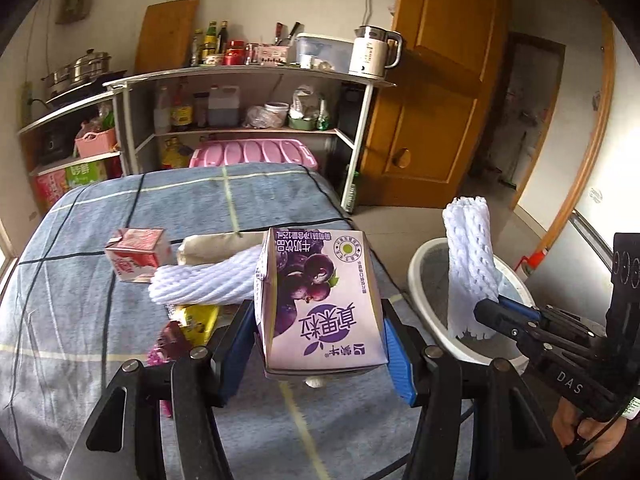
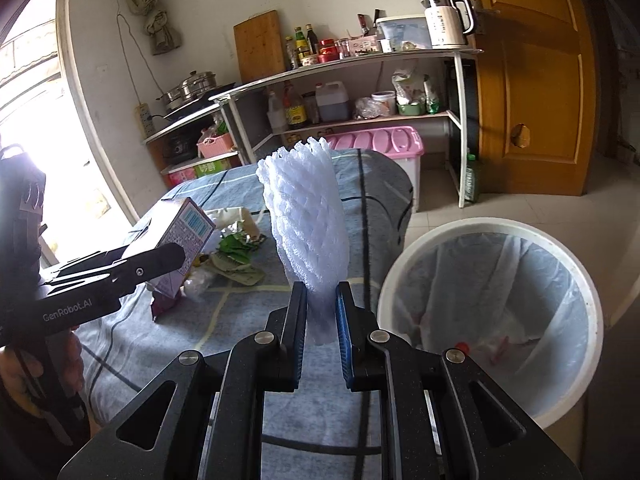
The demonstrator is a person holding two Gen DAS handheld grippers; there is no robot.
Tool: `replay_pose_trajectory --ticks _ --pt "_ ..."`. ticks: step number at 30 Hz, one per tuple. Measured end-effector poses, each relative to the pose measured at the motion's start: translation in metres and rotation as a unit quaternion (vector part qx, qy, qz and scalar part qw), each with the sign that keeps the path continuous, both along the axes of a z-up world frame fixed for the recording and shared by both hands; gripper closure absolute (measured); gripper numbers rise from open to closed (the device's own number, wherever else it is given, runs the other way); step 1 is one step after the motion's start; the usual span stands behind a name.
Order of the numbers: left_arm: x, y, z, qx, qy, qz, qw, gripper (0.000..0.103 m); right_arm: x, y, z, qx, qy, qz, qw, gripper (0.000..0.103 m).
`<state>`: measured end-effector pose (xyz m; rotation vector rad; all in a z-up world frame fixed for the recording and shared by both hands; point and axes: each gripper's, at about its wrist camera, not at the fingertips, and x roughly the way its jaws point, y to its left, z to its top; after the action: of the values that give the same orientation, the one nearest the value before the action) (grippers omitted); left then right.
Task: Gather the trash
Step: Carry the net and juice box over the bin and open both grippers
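My left gripper (image 1: 320, 340) is shut on a purple drink carton (image 1: 320, 300) and holds it above the table; the carton also shows in the right wrist view (image 2: 180, 240). My right gripper (image 2: 322, 312) is shut on a white foam net sleeve (image 2: 308, 220), held upright beside the white trash bin (image 2: 480, 228). In the left wrist view that sleeve (image 1: 468, 260) stands over the bin (image 1: 420, 280). A second foam sleeve (image 1: 204, 280), a red-and-white carton (image 1: 136, 256), a yellow wrapper (image 1: 198, 320) and a magenta wrapper (image 1: 168, 344) lie on the table.
The table has a blue plaid cloth (image 1: 80, 320). Green leaf scraps and wrappers (image 2: 236, 256) lie on it. Behind stand metal shelves (image 1: 248, 76) with bottles, a kettle (image 1: 370, 52), a pink box (image 1: 256, 152) and a wooden door (image 1: 436, 80). The bin holds a plastic liner (image 2: 500, 292).
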<state>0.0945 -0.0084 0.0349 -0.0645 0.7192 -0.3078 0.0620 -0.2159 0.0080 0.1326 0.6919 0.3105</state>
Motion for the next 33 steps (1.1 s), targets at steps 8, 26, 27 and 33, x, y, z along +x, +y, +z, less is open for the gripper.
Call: replay_pose_trajectory --ticks 8,26,27,33 --pt "0.015 -0.06 -0.003 -0.015 0.013 -0.074 0.997 0.044 -0.006 -0.049 0.004 -0.014 0.004 -0.055 0.998 0.088" --pt "0.037 -0.182 -0.047 0.0 0.071 -0.169 0.9831 0.044 -0.007 -0.147 -0.022 -0.05 0.06 -0.143 0.987 0.088" --pt "0.038 -0.186 -0.05 0.0 0.077 -0.171 0.9822 0.044 -0.006 -0.149 -0.025 -0.053 0.066 -0.142 0.986 0.088" --pt "0.04 -0.204 -0.06 0.016 0.083 -0.176 0.9808 0.043 -0.002 -0.155 -0.038 -0.061 0.086 -0.134 0.985 0.088"
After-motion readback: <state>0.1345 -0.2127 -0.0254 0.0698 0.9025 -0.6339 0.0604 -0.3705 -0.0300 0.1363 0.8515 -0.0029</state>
